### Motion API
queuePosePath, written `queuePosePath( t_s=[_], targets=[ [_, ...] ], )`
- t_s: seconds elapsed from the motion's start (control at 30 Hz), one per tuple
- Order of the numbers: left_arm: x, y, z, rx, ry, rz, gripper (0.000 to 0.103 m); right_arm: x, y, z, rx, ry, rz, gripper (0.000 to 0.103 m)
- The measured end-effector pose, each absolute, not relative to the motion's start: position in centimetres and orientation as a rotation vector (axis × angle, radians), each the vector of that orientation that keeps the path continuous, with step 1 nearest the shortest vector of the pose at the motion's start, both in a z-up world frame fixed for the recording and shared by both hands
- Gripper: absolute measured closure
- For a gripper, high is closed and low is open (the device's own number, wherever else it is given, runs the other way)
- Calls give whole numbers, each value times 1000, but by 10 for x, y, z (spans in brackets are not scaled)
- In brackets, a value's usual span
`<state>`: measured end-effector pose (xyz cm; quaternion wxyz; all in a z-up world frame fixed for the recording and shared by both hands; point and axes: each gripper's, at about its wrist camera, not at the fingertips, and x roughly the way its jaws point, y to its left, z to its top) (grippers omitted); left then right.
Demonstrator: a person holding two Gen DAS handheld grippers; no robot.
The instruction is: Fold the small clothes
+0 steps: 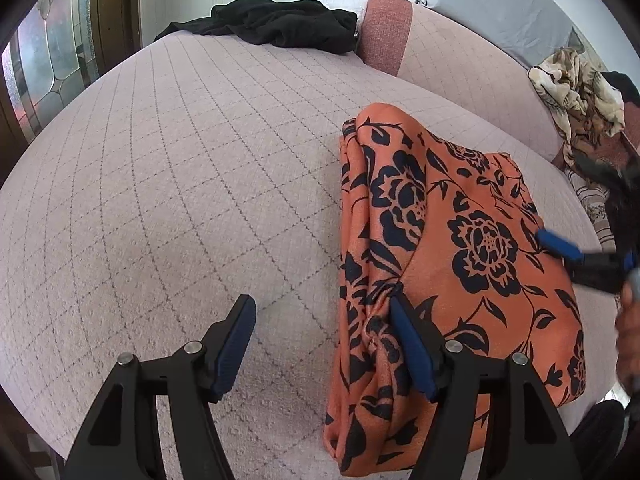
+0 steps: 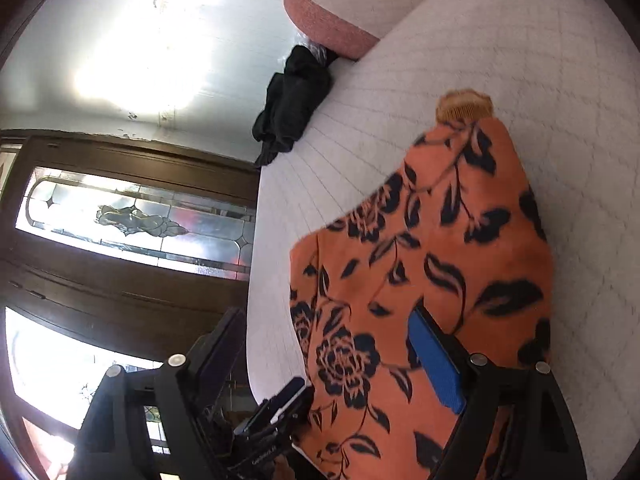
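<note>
Item: left gripper (image 1: 322,344), which I hold angled steeply down over the quilted bed (image 1: 180,184); jaws wide, nothing between them, right finger lying against the near left edge of the orange floral garment (image 1: 460,264)
Item: right gripper (image 2: 332,344), tilted and rolled; jaws wide, gripping nothing, one blue pad over the cloth, the other off the bed edge
Item: garment, folded, near right part of the bed
Item: black clothing (image 1: 280,26), far edge
Hard to read: right-wrist view blurred; a hand (image 1: 628,332) cut off at right
</note>
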<state>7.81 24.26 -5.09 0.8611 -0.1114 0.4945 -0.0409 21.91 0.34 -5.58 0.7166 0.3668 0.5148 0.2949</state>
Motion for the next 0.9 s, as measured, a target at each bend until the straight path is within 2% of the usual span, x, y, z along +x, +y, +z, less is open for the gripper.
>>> queuePosePath(
  t_s=[0.2,0.33,0.5,0.57,0.6,0.8,0.9],
  targets=[
    [64,242,-19,-193,957,-90,36,169,14,-45,783,1117,742,17],
    [64,234,-41,-129,1041,-44,35,162,27,-52,662,1164,714,17],
    [56,234,-20,-132,1007,-64,35,155,29,-24,651,1061,797,14],
    [56,226,-36,-66,1066,-70,34,161,32,-60,661,1198,743,14],
    [57,224,-43,-50,1093,-79,34,162,32,-70,635,1235,720,18],
    [51,235,-21,-143,1038,-91,35,151,-7,-12,682,1008,736,15],
    [60,229,-20,-109,1045,-63,35,154,-44,-27,675,1023,580,13]
  ],
)
